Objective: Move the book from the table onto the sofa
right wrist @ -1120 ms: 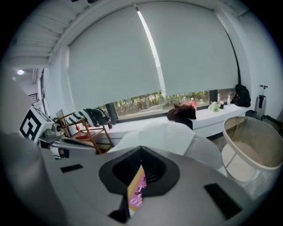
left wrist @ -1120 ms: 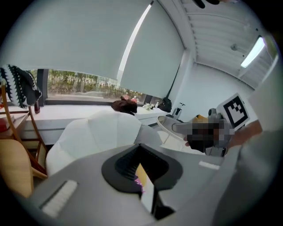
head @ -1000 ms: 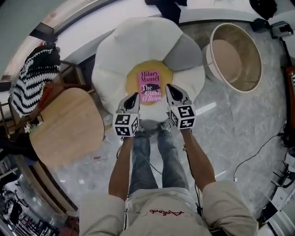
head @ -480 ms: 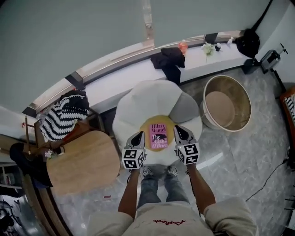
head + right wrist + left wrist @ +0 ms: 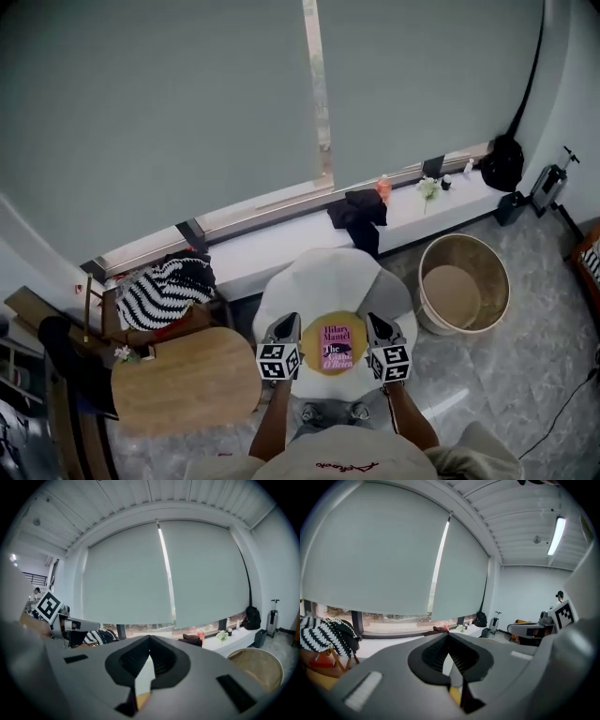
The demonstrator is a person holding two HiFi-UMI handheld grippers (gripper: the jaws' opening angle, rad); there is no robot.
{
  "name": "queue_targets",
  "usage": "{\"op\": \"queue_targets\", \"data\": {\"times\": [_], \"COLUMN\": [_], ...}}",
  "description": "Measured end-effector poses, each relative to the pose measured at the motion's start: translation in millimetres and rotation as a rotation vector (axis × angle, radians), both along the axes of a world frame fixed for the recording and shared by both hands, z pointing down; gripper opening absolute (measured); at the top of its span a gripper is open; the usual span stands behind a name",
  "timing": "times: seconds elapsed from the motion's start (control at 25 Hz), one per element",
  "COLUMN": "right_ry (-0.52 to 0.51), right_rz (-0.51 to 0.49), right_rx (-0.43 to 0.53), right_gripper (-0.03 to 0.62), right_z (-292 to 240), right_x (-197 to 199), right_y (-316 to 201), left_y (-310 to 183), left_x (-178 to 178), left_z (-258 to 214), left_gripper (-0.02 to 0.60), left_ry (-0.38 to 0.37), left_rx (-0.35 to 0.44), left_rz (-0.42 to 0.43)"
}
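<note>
Low in the head view, the book (image 5: 337, 345) lies on the sofa's (image 5: 300, 286) yellow centre, between the left tool (image 5: 289, 324) and the right tool (image 5: 375, 322). Both tools are clenched and empty. Neither gripper view shows the book.

Grey roller blinds (image 5: 169, 103) cover a wide window, with a strip of glass (image 5: 393, 618) showing beneath them. A white sill (image 5: 281, 246) below carries a dark cloth (image 5: 361, 211). The floor (image 5: 534, 375) is grey marble, and a round tan tub (image 5: 487, 262) stands near the sill. A tube light (image 5: 557, 535) glows on the ribbed ceiling (image 5: 520, 513).
</note>
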State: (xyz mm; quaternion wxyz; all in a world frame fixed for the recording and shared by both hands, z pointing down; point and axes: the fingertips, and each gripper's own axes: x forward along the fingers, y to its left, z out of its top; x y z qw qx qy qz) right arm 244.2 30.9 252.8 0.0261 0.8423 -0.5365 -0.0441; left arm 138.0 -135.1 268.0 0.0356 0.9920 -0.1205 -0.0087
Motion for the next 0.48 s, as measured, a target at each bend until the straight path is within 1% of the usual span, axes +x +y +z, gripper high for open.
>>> {"op": "queue_targets", "data": {"times": [0.28,0.48], "right_ry": [0.071,0.104], "right_rz": [0.021,0.029], "right_rx": [0.043,0.065], "right_gripper": [0.008,0.008], "right_z": [-41,-63], "right_x": [7,5], "right_y": [8,10], "left_y": [-3,-5], "left_x": [-12,-18], "left_z": [-40,-61], "left_gripper": [0.009,0.009], "left_ry": [0.062,0.081], "left_rx": [0.036,0.08], "left_rz": [-0.016,-0.019]}}
